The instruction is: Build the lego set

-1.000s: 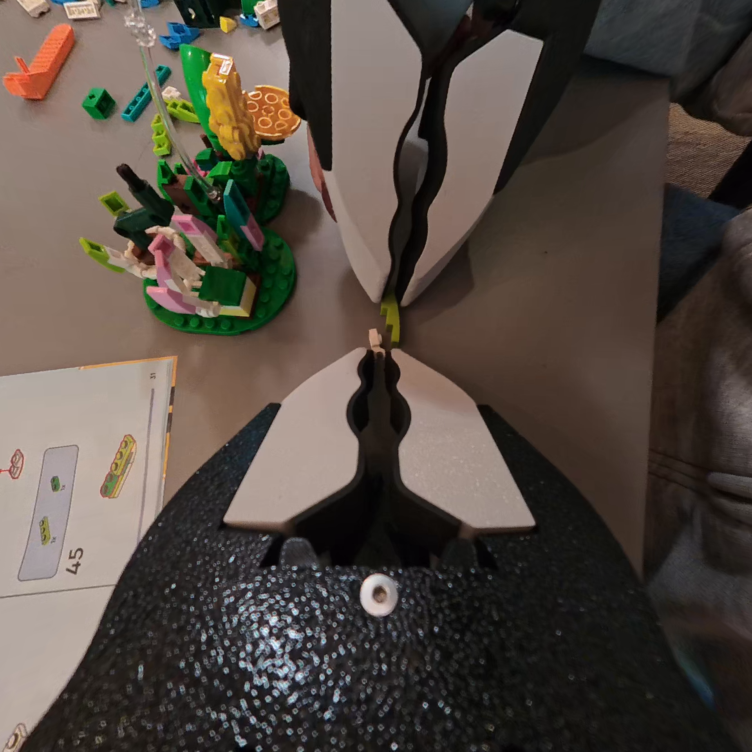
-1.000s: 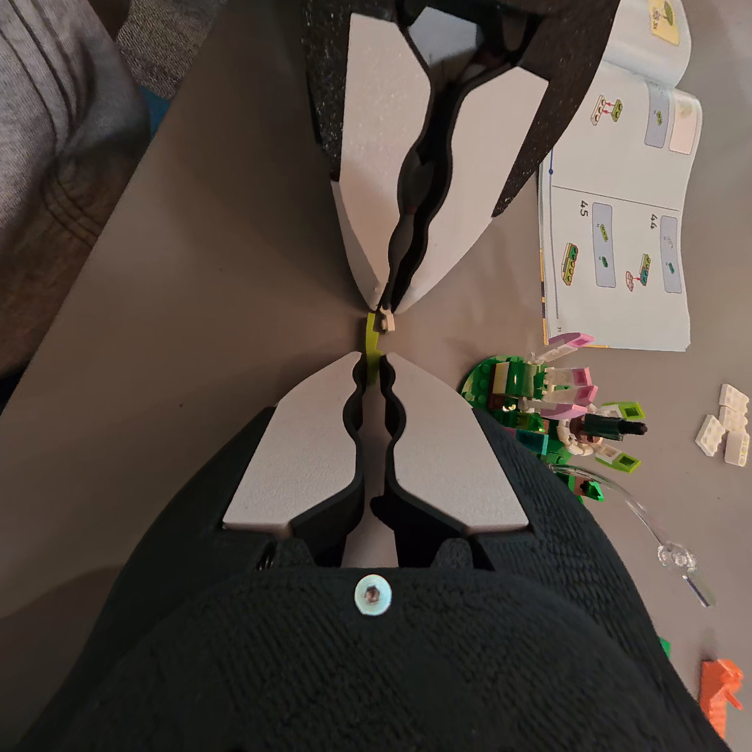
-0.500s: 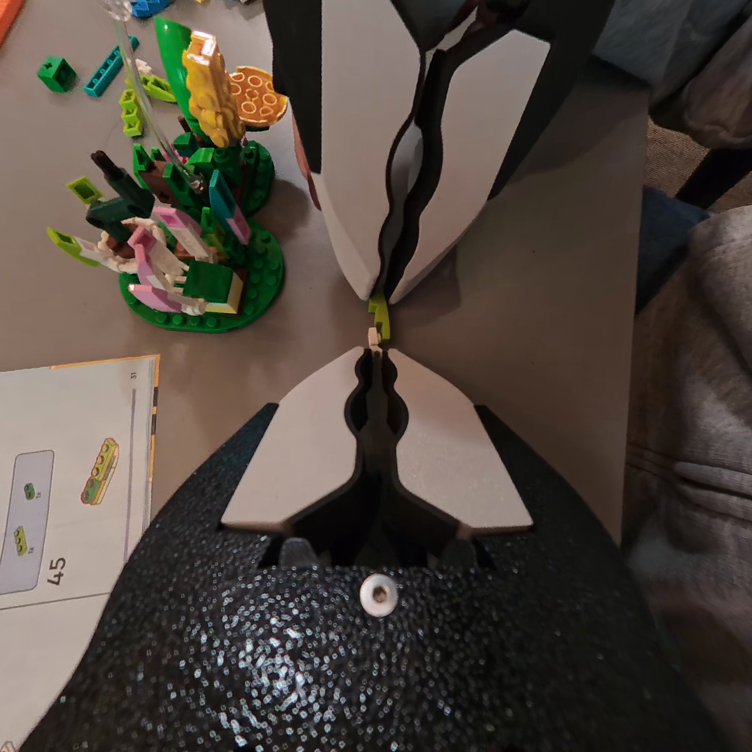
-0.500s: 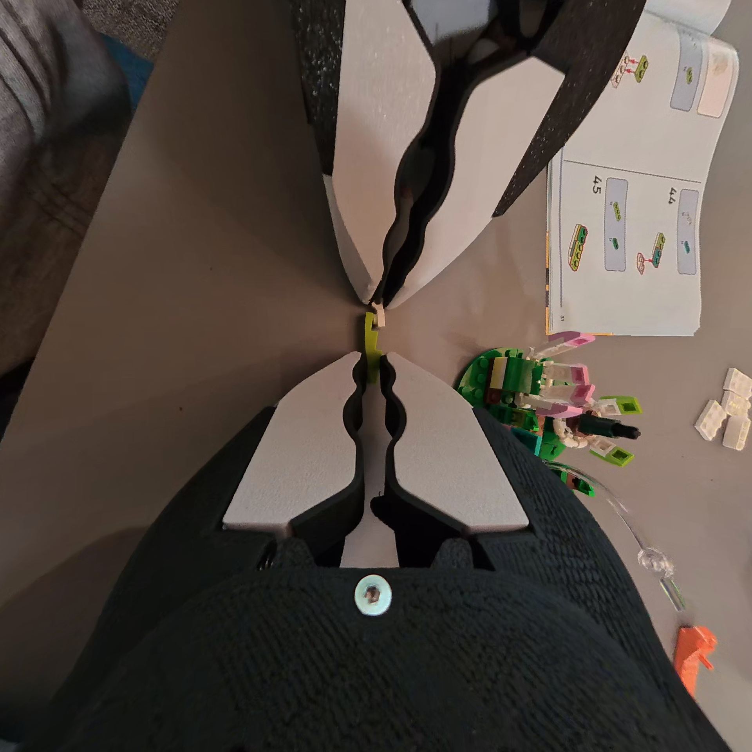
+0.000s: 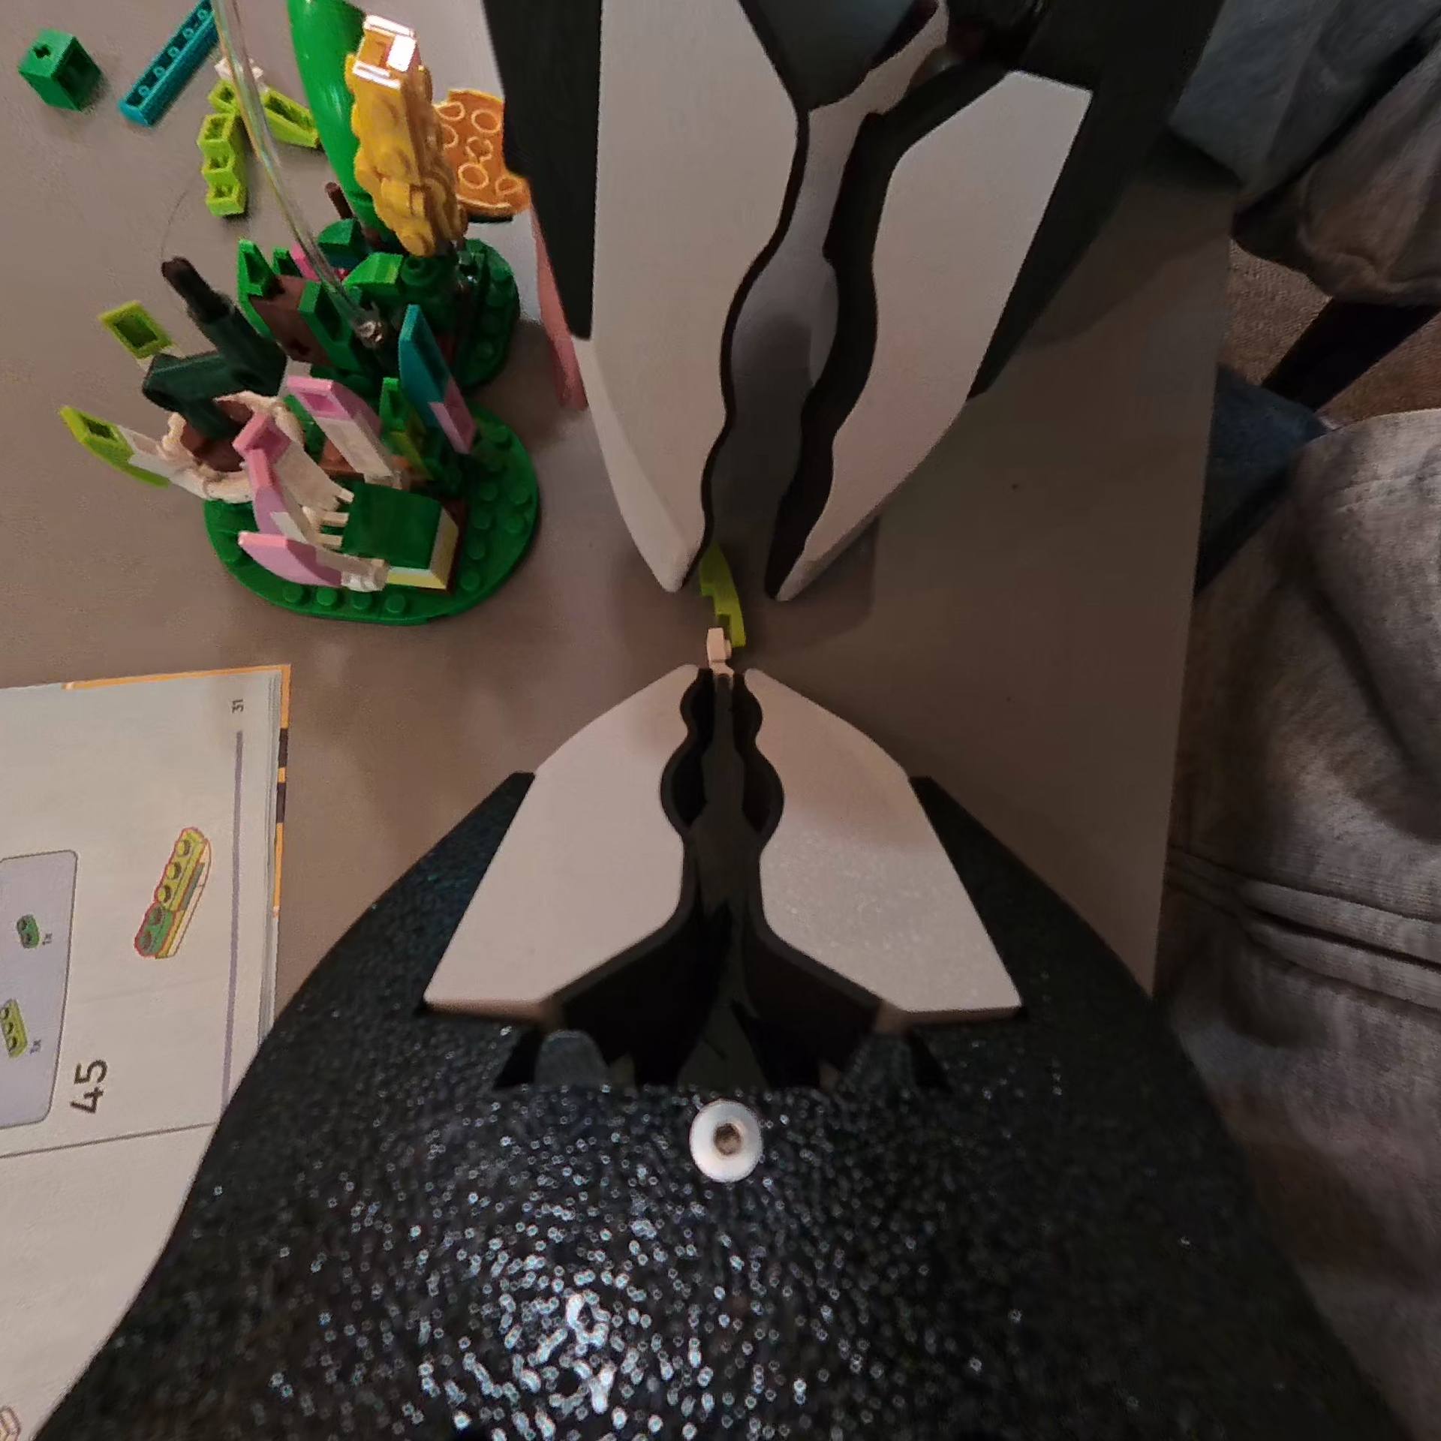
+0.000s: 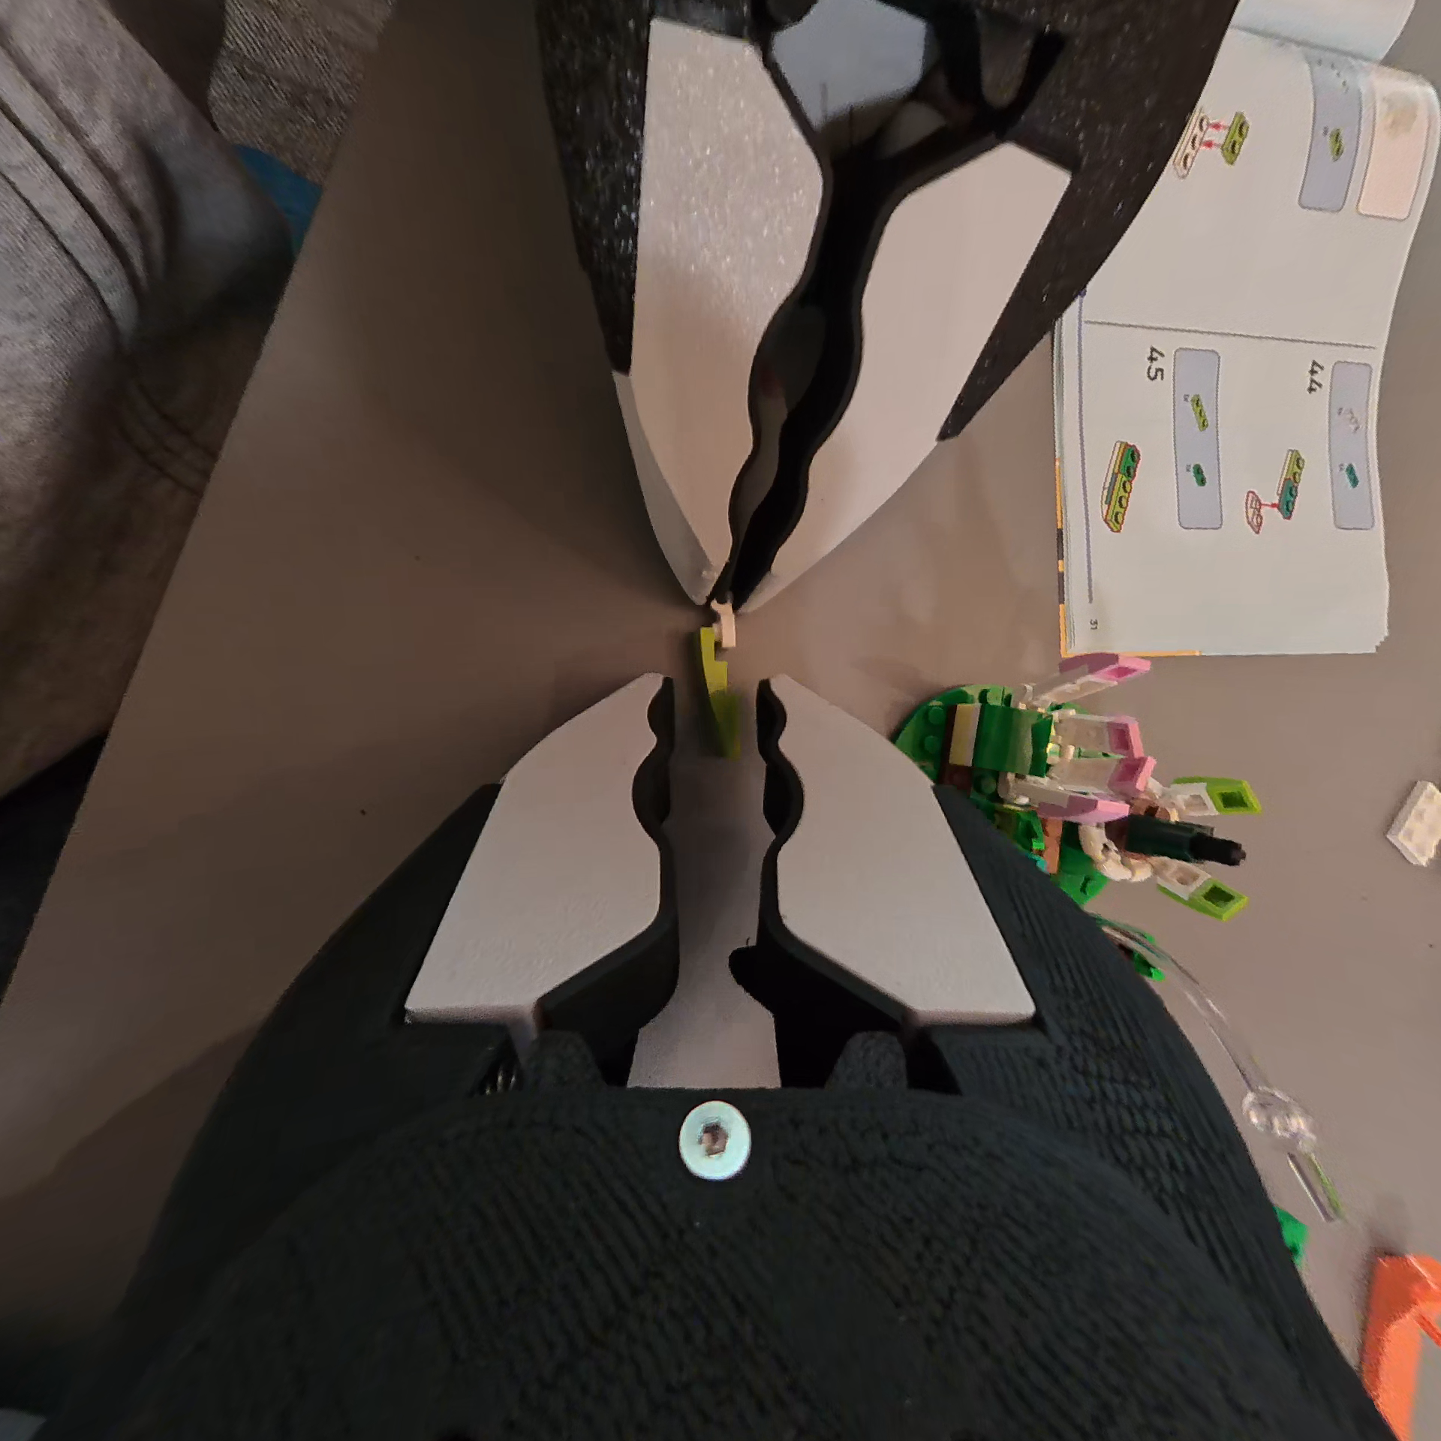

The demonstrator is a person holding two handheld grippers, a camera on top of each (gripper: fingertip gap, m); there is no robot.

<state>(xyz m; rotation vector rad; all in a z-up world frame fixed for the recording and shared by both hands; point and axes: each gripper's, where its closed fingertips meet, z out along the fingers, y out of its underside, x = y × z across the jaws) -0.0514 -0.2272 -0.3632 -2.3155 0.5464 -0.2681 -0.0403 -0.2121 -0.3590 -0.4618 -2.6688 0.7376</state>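
My left gripper (image 5: 721, 674) is shut on a small white piece (image 5: 716, 647), which shows in the right wrist view too (image 6: 725, 620). A lime green piece (image 5: 721, 585) is joined to the white piece and sticks out toward my right gripper (image 6: 713, 682). The right gripper faces the left one tip to tip, its jaws standing apart on either side of the lime piece (image 6: 719, 702). Both hover over the grey table near its edge. The part-built plant model (image 5: 374, 468) on green round bases stands beside them.
An open instruction booklet (image 5: 132, 897) lies by the model, also in the right wrist view (image 6: 1216, 468). Loose pieces lie around: a green cube (image 5: 58, 74), a teal bar (image 5: 168, 66), white bricks (image 6: 1419, 834), an orange piece (image 6: 1403, 1341). A person's grey clothing (image 5: 1325, 780) is beyond the table edge. Less than 4 cm separates the two grippers' tips. Between my right fingertips and the teal bar (image 5: 168, 66) there is roughly 20 cm.
My right gripper's jaws have opened off the lime piece, which stays joined to the white piece in my left gripper. The left gripper stays shut.
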